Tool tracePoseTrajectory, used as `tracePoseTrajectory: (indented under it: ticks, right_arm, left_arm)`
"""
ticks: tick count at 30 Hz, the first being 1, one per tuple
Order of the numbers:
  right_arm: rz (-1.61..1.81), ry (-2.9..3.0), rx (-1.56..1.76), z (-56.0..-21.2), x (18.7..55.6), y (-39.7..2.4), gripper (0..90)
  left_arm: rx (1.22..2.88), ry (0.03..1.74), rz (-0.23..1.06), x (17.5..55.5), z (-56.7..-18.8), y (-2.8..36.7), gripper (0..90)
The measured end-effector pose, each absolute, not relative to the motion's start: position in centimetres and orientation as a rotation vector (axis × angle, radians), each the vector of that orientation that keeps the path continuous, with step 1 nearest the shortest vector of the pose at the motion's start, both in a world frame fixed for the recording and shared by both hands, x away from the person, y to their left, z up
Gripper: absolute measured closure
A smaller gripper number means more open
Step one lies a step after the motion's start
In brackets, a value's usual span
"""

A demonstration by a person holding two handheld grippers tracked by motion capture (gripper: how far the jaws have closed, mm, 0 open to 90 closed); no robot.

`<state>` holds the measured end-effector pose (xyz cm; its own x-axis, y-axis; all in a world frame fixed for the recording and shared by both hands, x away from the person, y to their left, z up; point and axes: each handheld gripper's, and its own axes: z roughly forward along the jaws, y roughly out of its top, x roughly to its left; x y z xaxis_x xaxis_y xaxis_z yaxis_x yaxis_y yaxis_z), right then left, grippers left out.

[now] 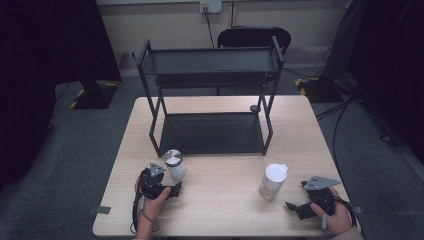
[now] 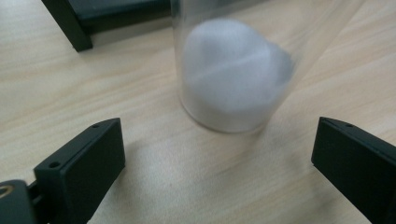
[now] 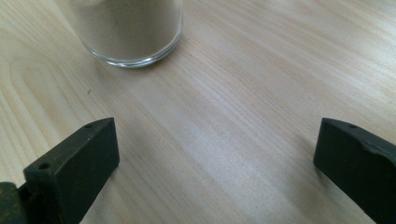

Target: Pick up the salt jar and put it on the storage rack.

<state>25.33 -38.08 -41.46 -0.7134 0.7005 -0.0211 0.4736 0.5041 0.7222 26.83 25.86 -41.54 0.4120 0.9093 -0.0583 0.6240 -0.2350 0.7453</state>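
Black jaws of both grippers wide apart, empty, near glass jars [image 2: 231, 70]

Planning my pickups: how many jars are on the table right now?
2. A silver-lidded jar of white powder stands just ahead of the left gripper; a white-lidded jar stands to the left of the right gripper.

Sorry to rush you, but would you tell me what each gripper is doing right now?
Left gripper: open, jaws wide, holding nothing; the clear jar of white powder stands just ahead.
Right gripper: open, empty; the glass jar of beige powder stands ahead, apart.
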Motion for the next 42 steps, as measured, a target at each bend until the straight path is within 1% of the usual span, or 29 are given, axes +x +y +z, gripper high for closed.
tracePoseTrajectory:
  ticks: [12,28,38,42]
  right_arm:
    - [1.030,2.440,0.985,-41.5,25.3,-38.1,0.0]
    - [1.030,2.439,0.985,-41.5,25.3,-38.1,0.0]
    - [1.030,2.439,0.985,-41.5,25.3,-38.1,0.0]
    - [1.030,2.439,0.984,-41.5,25.3,-38.1,0.0]
  left_arm:
    - [1.915,1.304,0.499,27.6,-41.0,25.9,1.8]
    - [1.901,1.298,0.500,29.3,-41.0,25.1,2.0]
    - [1.881,1.311,0.496,29.6,-41.5,25.1,6.0]
    - [1.878,1.311,0.492,29.8,-41.7,25.1,8.9]
